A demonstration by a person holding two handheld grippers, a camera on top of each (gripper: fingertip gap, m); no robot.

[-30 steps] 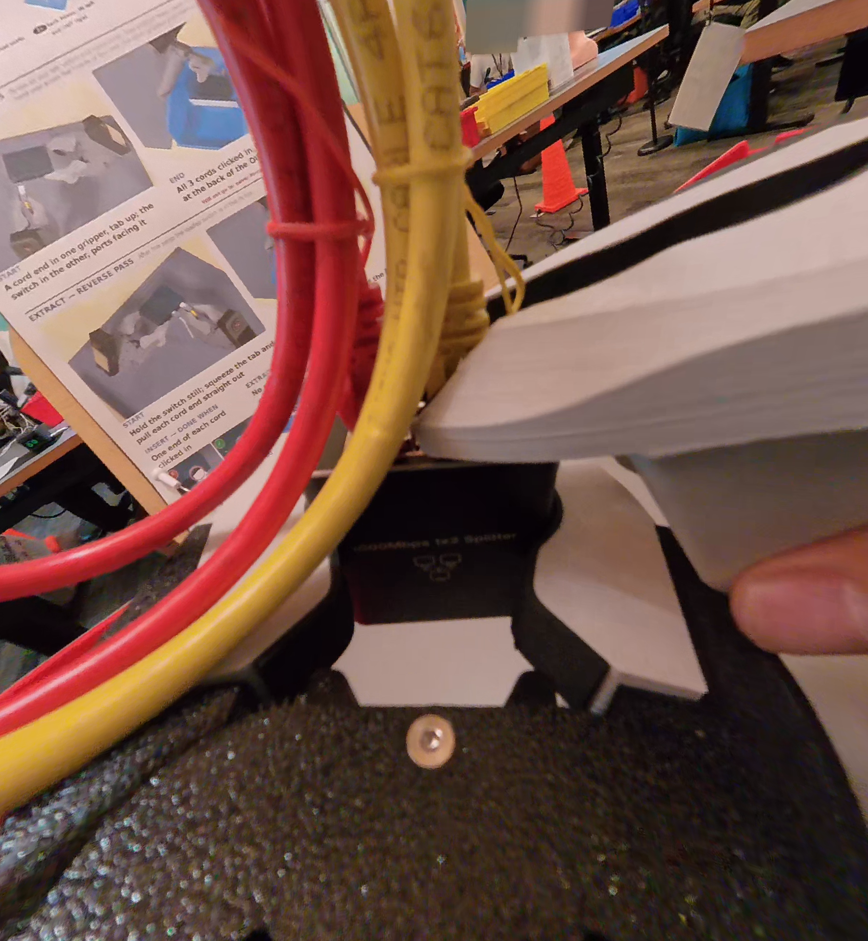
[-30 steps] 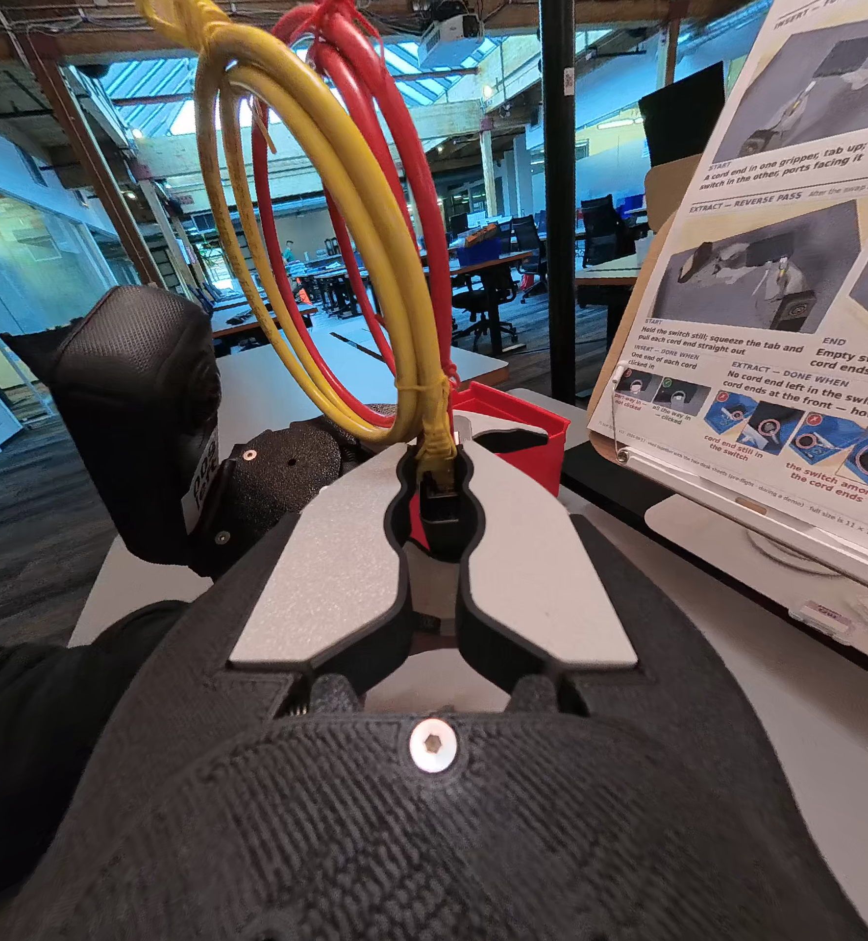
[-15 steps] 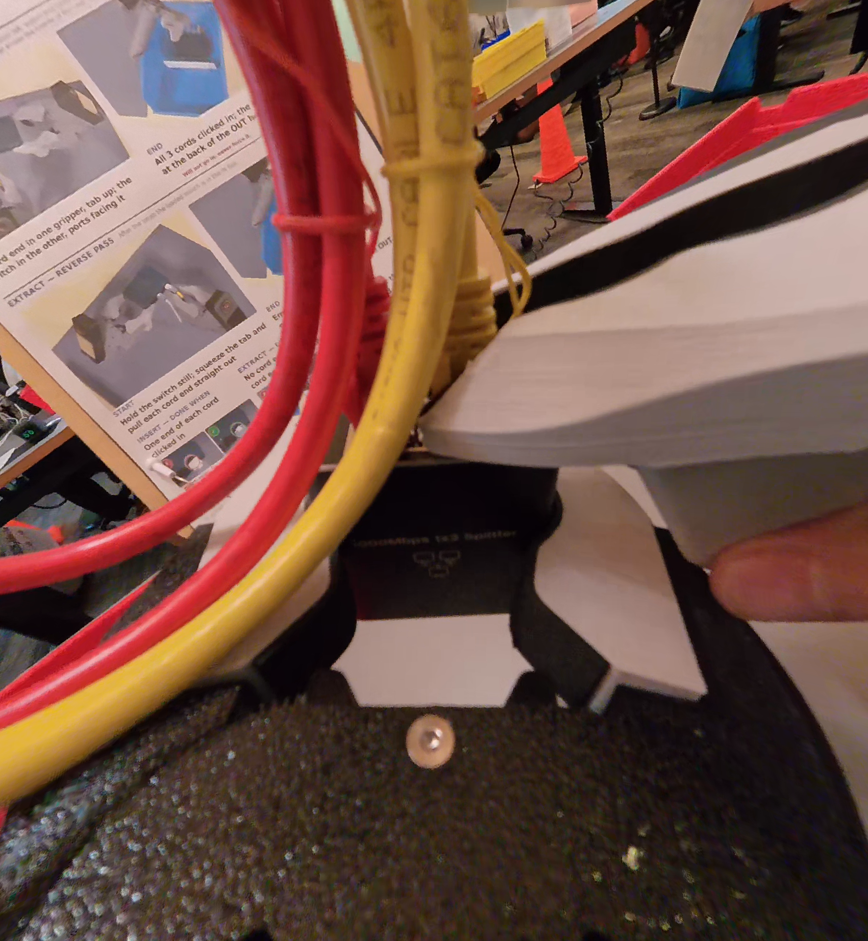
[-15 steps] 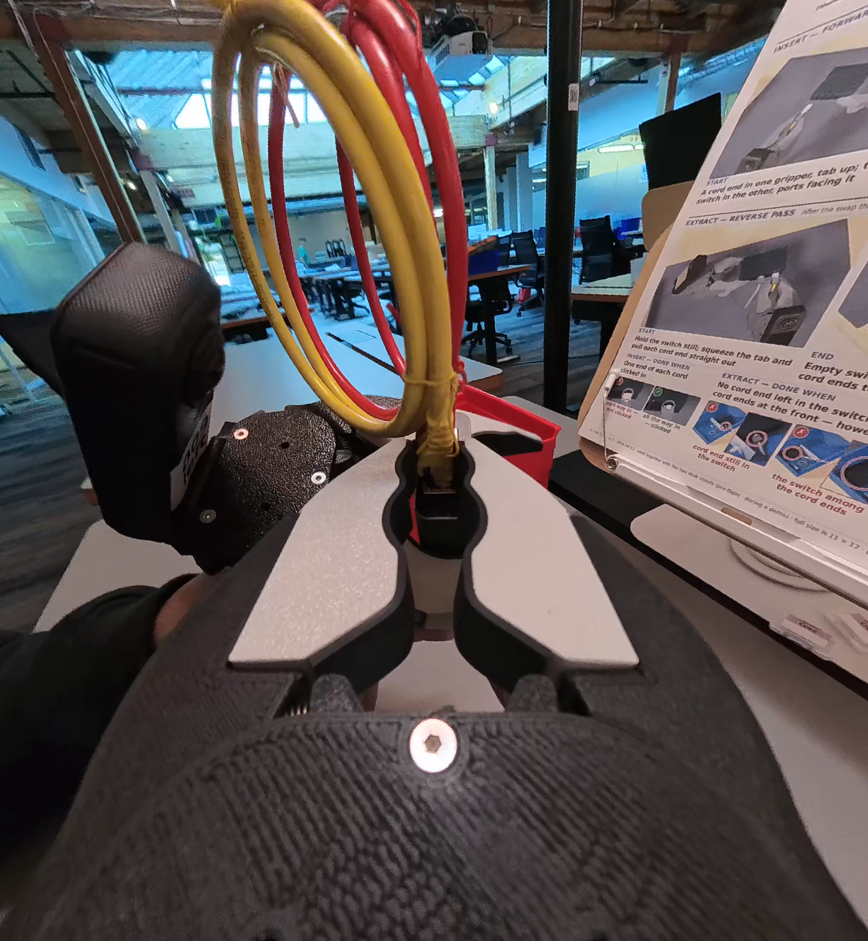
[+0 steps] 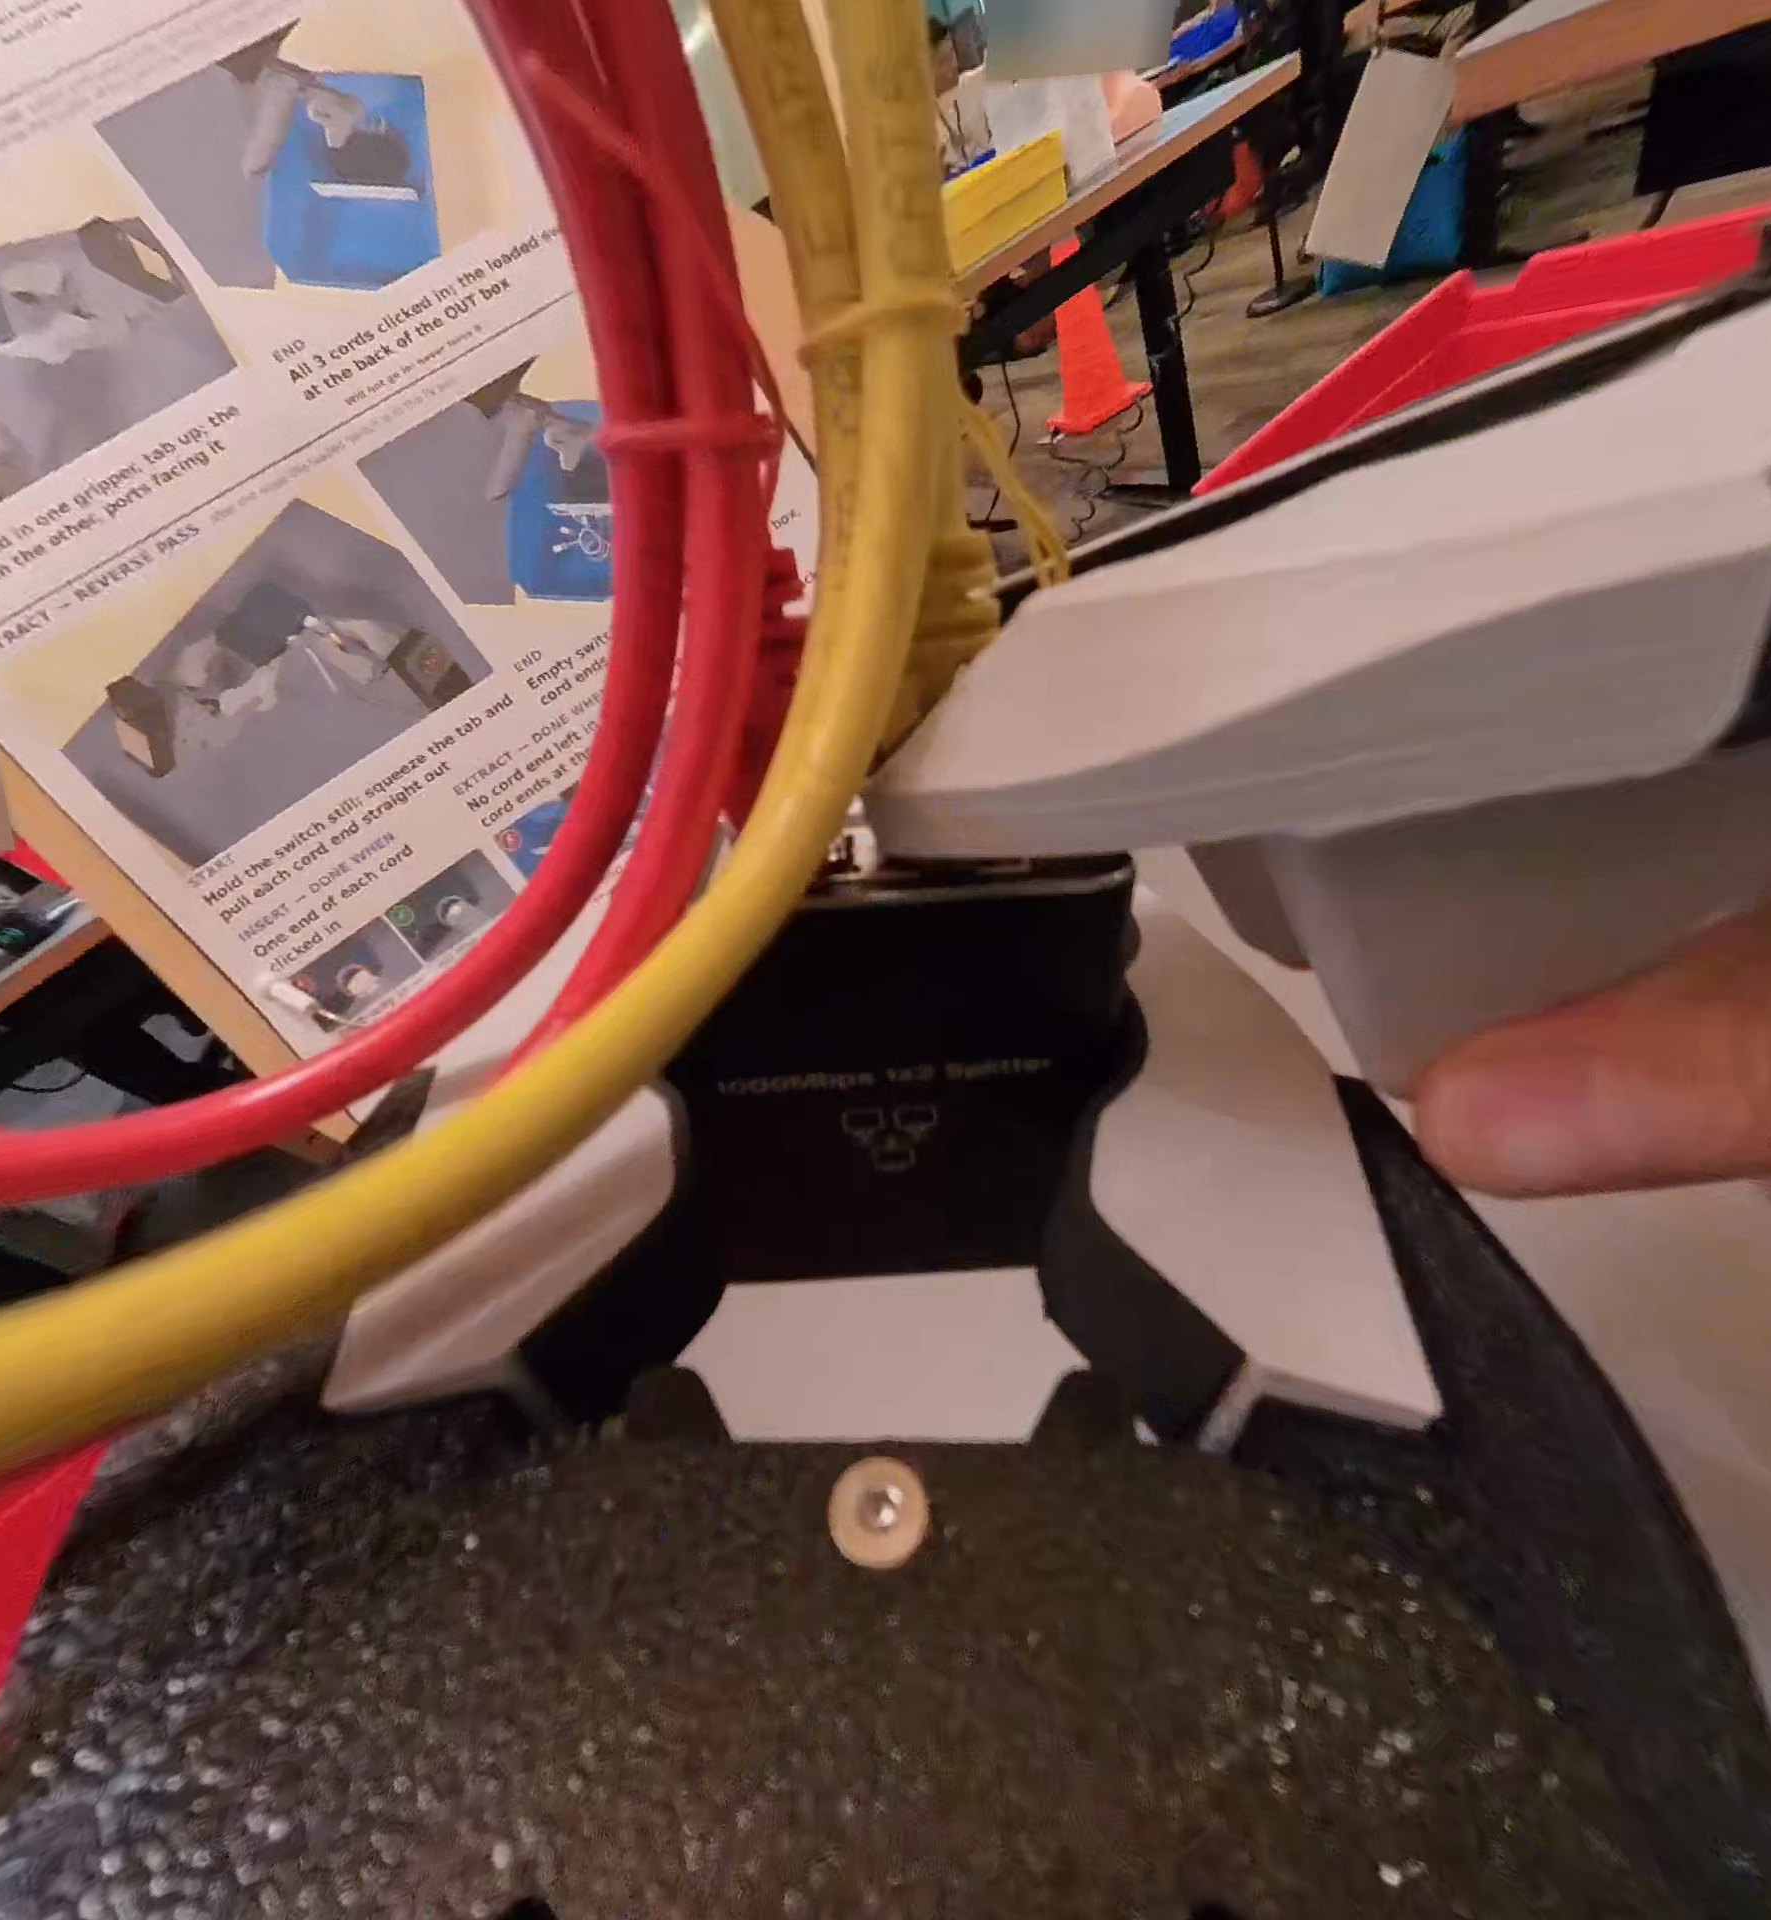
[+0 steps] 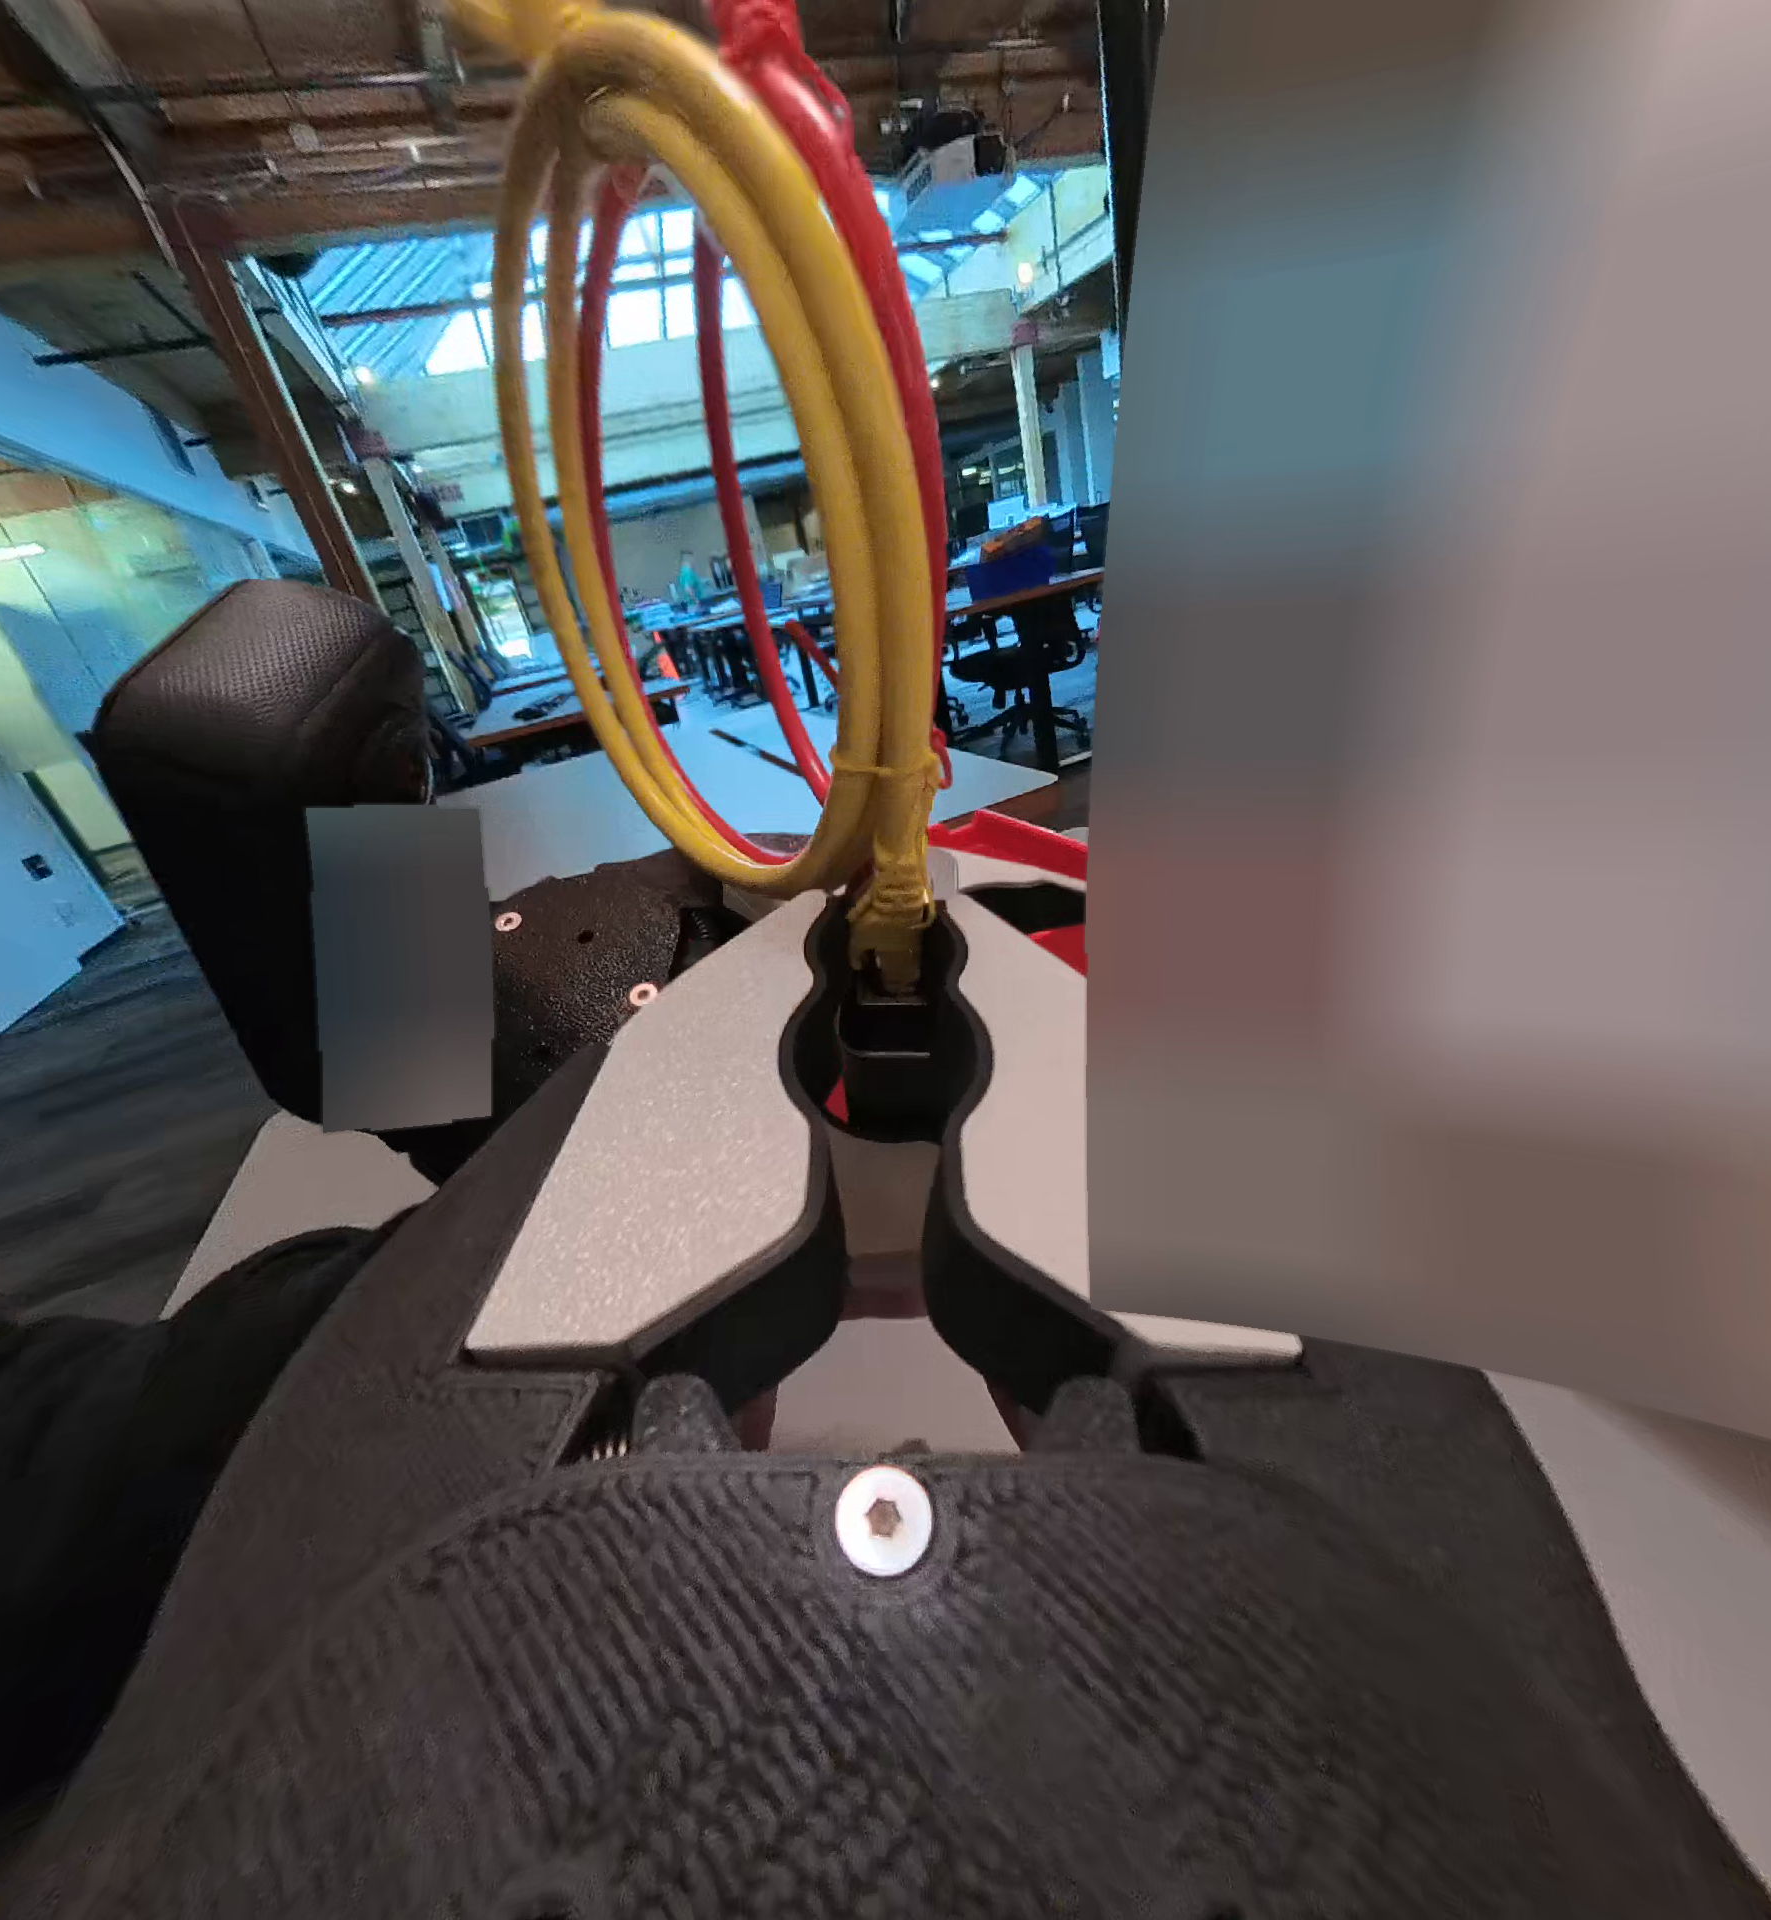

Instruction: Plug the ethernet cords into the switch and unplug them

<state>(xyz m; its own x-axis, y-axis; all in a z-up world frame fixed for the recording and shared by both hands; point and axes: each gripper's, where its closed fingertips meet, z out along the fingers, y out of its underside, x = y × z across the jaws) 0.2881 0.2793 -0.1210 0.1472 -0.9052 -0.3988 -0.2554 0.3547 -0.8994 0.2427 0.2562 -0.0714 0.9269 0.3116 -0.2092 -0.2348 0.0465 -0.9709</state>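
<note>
Tongs on the left (image 5: 896,1049) are clamped on a small black switch (image 5: 907,1091), which sits squarely between their grey fingers (image 5: 1245,1195) with its ports facing away. Red cord (image 5: 652,540) and yellow cord (image 5: 860,582) rise from its far edge in bundled loops; both plugs seem seated, though the right tongs' finger hides the ports. Right tongs (image 6: 886,945) are pinched shut on the yellow cord's plug (image 6: 896,914), directly above the switch body (image 6: 886,1049). Loops arch overhead. A red bin (image 5: 1483,322) and an instruction sheet (image 5: 268,582) stand behind on the desk (image 6: 756,790).
</note>
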